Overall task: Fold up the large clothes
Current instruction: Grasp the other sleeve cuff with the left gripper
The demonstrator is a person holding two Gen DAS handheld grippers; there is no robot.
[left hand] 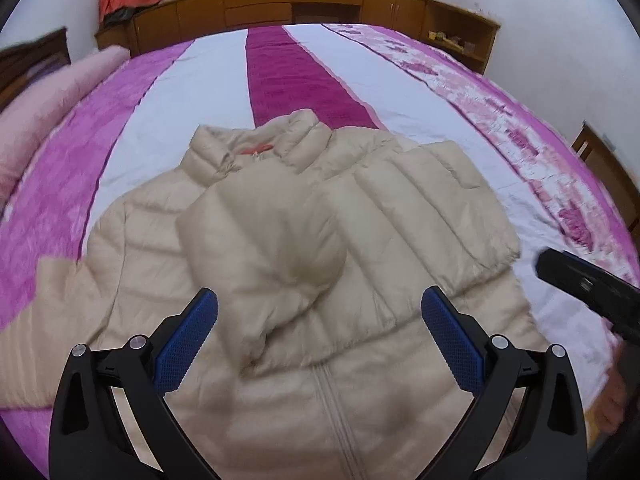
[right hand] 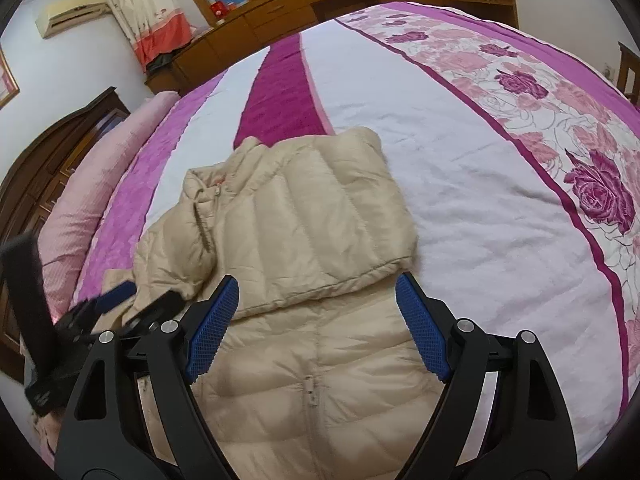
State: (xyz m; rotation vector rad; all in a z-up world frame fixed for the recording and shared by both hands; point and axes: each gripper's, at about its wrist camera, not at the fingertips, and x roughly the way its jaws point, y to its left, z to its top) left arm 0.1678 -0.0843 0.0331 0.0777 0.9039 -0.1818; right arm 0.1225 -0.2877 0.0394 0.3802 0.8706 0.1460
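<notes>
Both sets of jaws are spread wide with nothing between them: left gripper and right gripper each hover over the jacket, blue pads apart, no fabric pinched.

Biggest thing first: the bed, covered in a striped purple, white and rose-print quilt, fills nearly everything. On it, near the edge closest to the cameras, lies the beige puffer jacket, front up, zip closed, collar pointing away toward the wooden cabinets.

Both sleeves look folded in across the chest already. The right sleeve lies flat, its cuff near the zip line; the left sleeve is bunched up more loosely on top.

So I'd say the sleeve step is pretty much done. Next up is probably folding the body in half, hem to collar, which means each gripper grabbing a bottom corner. Puffy fabric tends to spring back, so that lumpy sleeve might want flattening first.
</notes>
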